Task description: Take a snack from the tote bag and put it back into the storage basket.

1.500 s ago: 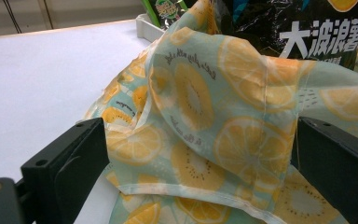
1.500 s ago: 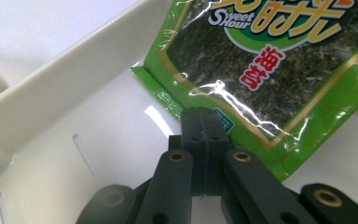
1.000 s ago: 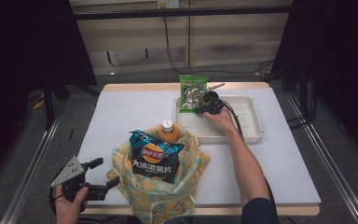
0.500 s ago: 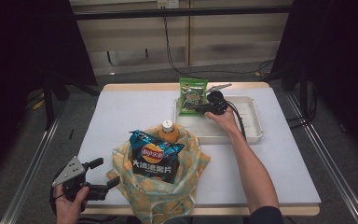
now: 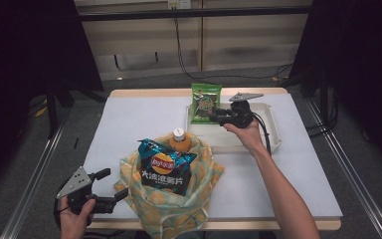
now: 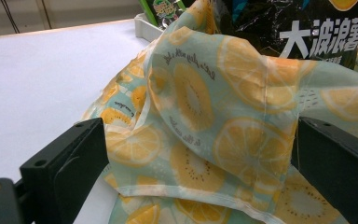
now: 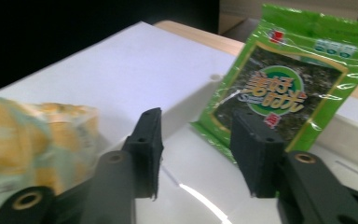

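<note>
Lab-style recording setup, not home. White-topped table with bare wooden edge stands beyond left hand-held gripper and under right hand-held gripper. Black curtains hang either side, well beyond both. Metal floor rails run outside each. Black cables hang down pale panelled wall far behind right hand-held gripper.

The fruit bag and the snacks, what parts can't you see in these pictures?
- Orange bottle: high view, its lower part hidden by the fruit-print bag.
- Chip bag: left gripper view, top cut off by the edge.
- Green seaweed packet: right gripper view, bottom behind a jaw of the right gripper; small print blurred.
</note>
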Motion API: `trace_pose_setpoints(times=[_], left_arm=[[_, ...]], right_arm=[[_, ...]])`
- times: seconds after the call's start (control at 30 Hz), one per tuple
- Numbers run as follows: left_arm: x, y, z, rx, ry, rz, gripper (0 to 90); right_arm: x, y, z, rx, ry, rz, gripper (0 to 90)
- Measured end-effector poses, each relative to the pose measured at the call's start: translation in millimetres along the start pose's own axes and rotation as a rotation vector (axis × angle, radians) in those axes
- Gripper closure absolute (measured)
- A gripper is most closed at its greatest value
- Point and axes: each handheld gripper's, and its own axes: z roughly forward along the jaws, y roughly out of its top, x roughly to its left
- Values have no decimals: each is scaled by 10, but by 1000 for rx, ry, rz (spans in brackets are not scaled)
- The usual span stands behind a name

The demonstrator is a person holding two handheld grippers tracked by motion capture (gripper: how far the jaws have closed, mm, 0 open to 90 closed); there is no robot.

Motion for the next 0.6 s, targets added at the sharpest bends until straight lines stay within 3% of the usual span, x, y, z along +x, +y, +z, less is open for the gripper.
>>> trace_pose_setpoints(times=[0.07,0.2,0.5,0.6], left_arm=[[1,-2,0,-5,-13,3,33],[-15,-5,-12,-2,5,-1,33],[-37,6,-35,-8,9,0,33],[-89,30,-52,-23,-11,-14,33]], right_arm=[[74,-10,-74,-10,6,-10,495],[217,-44,-219,-21,25,-30,463],[511,-151,-554,-73,59,-24,377],[603,-178,-629,-70,75,-23,359]])
